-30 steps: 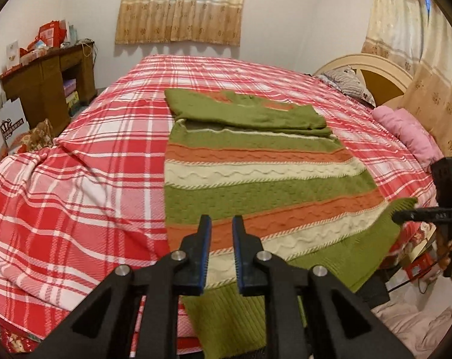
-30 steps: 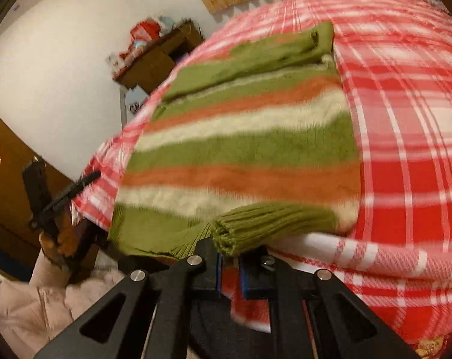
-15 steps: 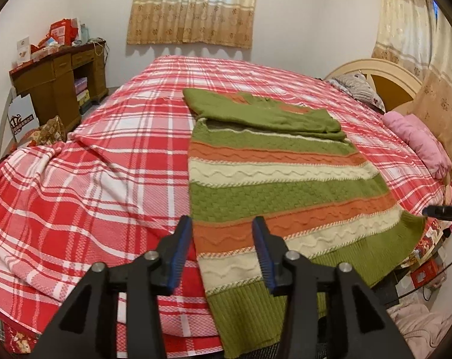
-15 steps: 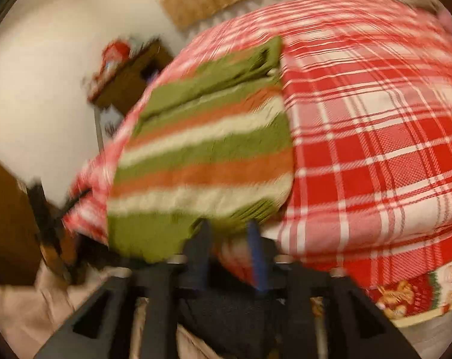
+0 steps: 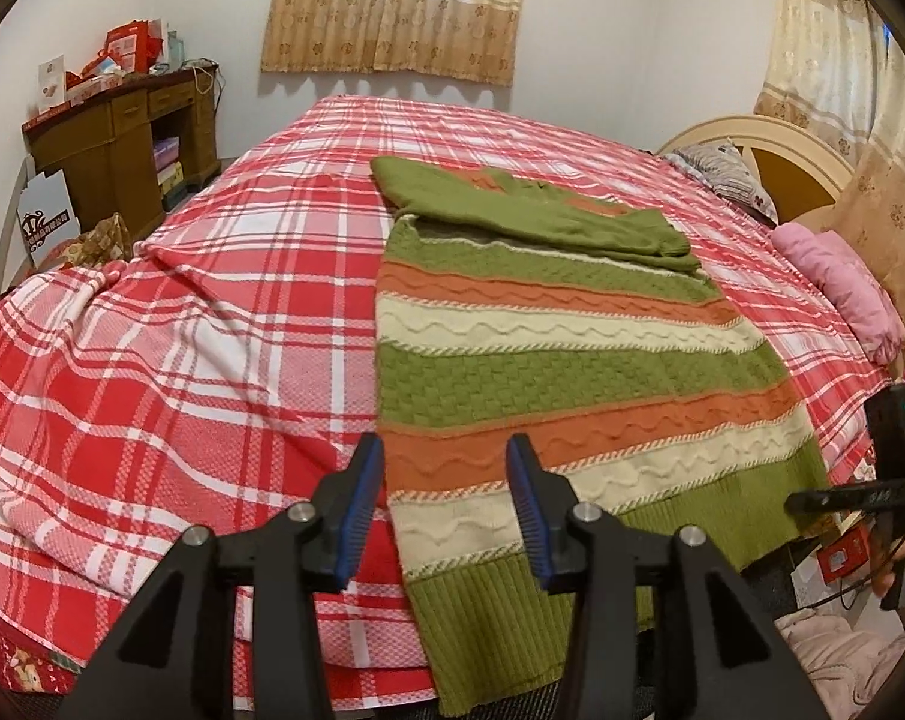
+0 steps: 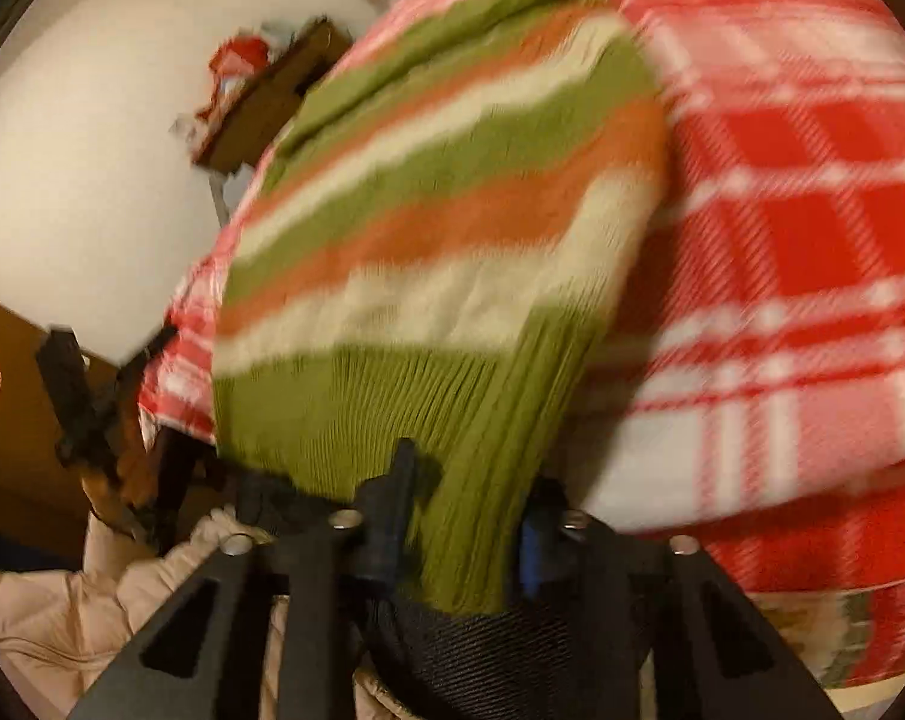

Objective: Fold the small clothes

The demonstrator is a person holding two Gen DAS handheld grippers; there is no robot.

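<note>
A striped knit sweater [image 5: 548,354], green, orange and cream, lies flat on the bed with its sleeves folded across the top and its green ribbed hem hanging over the near edge. My left gripper [image 5: 446,498] is open and hovers just above the hem's left corner, touching nothing. In the blurred right wrist view the sweater [image 6: 452,210] fills the middle; my right gripper [image 6: 464,510] is open, its fingers either side of the hem's right corner. The right gripper also shows in the left wrist view [image 5: 872,480] at the right edge.
A red and white plaid bedspread [image 5: 200,312] covers the bed. A wooden desk [image 5: 122,138] with boxes stands at the far left. A pink garment [image 5: 836,276] and a headboard [image 5: 770,150] are at the right. Curtains hang behind.
Both grippers have opened. The left one was shut a second ago and has pulled back from the hem. The right one let go of the hem corner it held; the hem now hangs flat.
</note>
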